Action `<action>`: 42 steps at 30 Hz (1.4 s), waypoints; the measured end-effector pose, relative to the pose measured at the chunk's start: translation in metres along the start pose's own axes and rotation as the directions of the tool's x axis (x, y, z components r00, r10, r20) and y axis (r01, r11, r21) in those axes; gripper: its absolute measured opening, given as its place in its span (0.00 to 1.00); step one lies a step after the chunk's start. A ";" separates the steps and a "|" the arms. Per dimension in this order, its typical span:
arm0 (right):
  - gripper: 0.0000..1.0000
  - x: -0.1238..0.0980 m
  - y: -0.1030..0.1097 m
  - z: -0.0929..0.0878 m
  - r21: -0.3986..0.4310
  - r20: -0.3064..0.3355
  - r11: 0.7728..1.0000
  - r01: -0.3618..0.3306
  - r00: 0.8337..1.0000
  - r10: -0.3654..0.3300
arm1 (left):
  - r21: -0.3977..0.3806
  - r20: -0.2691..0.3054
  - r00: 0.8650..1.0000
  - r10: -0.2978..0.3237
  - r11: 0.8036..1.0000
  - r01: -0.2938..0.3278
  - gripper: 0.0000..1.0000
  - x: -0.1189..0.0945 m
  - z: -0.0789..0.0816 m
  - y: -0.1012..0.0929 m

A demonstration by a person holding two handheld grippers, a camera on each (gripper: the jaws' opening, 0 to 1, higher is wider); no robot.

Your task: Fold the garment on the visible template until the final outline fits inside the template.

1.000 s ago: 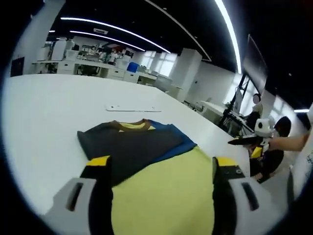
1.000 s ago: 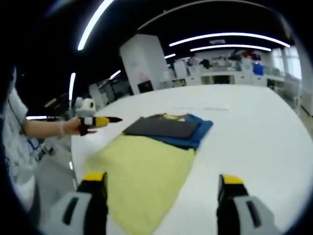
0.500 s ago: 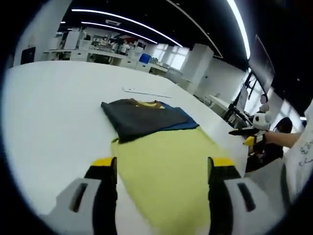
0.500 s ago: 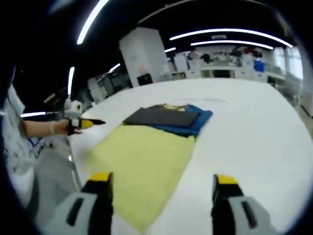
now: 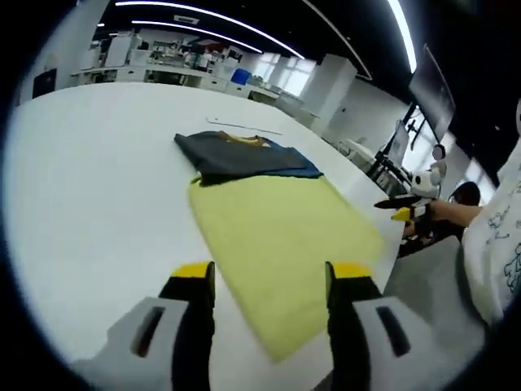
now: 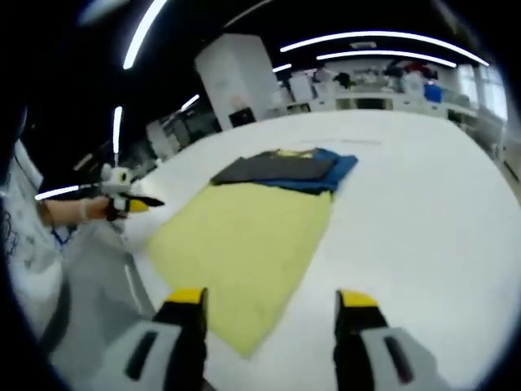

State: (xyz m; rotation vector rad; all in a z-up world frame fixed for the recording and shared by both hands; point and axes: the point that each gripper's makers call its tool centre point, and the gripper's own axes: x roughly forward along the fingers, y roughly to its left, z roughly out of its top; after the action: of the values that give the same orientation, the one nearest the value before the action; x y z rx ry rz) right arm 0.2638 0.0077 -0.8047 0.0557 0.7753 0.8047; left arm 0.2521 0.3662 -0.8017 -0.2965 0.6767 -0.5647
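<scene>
One garment [image 5: 269, 220] lies flat on the white bench [image 5: 89, 179], its dark and blue top folded over the yellow body. Two tongs, left tongs [image 5: 273, 281] and right tongs [image 6: 270, 307], hover spread apart, gripping nothing.

My view is blurry. The dark folded part of the garment [image 5: 236, 155] hides the blue part under it. The thin strip [image 5: 244, 127] far back on the counter [image 5: 89, 187] is too small to tell.
</scene>
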 end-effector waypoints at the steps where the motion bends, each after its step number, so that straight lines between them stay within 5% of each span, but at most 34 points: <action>1: 0.48 -0.001 0.004 -0.005 0.023 -0.016 0.999 -0.024 1.000 0.024 | -0.005 -0.004 1.000 0.007 1.000 -0.007 0.49 -0.002 -0.004 0.001; 4: 0.35 0.000 0.002 -0.014 0.035 -0.026 0.999 -0.021 0.999 0.022 | -0.009 -0.039 0.999 0.026 1.000 -0.026 0.44 -0.004 -0.019 0.000; 19: 0.19 0.003 0.017 -0.049 0.133 -0.108 0.989 -0.068 0.991 0.082 | -0.075 -0.137 0.990 0.038 0.996 -0.048 0.26 -0.016 -0.057 0.004; 29: 0.06 0.008 0.026 -0.056 0.171 -0.126 0.981 -0.093 0.985 0.116 | -0.112 -0.166 0.986 0.022 0.993 -0.041 0.14 -0.012 -0.066 -0.015; 34: 0.00 0.010 0.023 -0.057 0.195 -0.132 0.977 -0.086 0.985 0.113 | -0.110 -0.179 0.983 0.035 0.992 -0.056 0.01 -0.010 -0.072 -0.005; 42: 0.00 0.002 0.022 -0.053 0.222 -0.130 0.971 -0.093 0.984 0.124 | -0.116 -0.169 0.985 0.031 0.992 -0.051 0.00 -0.017 -0.068 -0.006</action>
State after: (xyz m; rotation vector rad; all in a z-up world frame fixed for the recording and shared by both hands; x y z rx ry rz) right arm 0.2170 0.0118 -0.8375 0.2383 1.0004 0.8326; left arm 0.1937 0.3653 -0.8413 -0.3487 0.8792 -0.5137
